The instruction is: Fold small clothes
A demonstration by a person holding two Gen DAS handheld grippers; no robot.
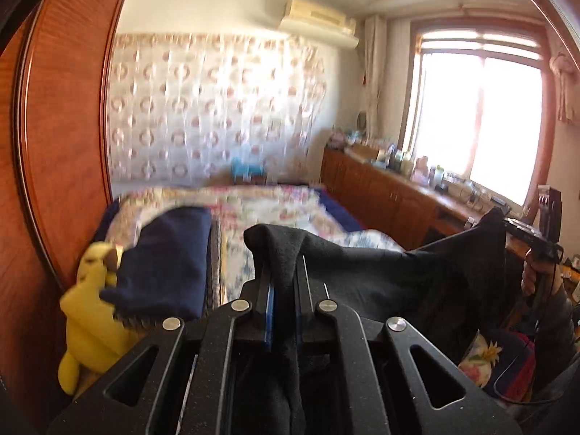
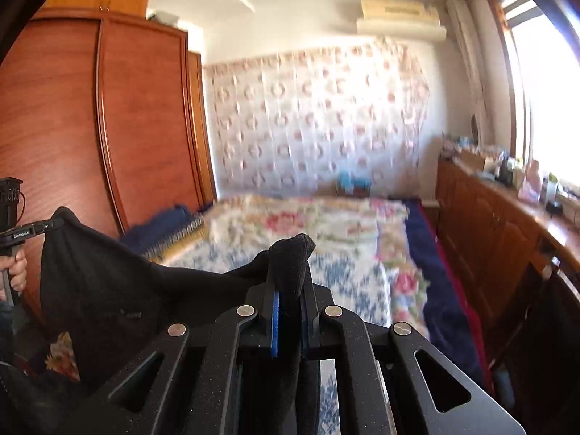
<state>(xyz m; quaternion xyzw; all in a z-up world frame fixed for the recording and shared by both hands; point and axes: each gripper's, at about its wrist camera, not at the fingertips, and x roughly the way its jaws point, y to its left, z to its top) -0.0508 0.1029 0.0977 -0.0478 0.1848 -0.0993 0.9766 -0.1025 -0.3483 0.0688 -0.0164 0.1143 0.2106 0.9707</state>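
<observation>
Below both tongs a bed with a flowered quilt [image 2: 326, 224] is lying, well apart from them. One black garment [image 1: 380, 272] is being held in the air between the left gripper [image 1: 286, 282] and the right gripper [image 2: 291, 290], each clamped narrowly on a corner. For a good fold, both corners should probably be kept level and the cloth stretched before it is lowered. Only the left view is showing a yellow toy [image 1: 90, 308] and a dark blue cloth [image 1: 166, 261] at the left of its tongs.
</observation>
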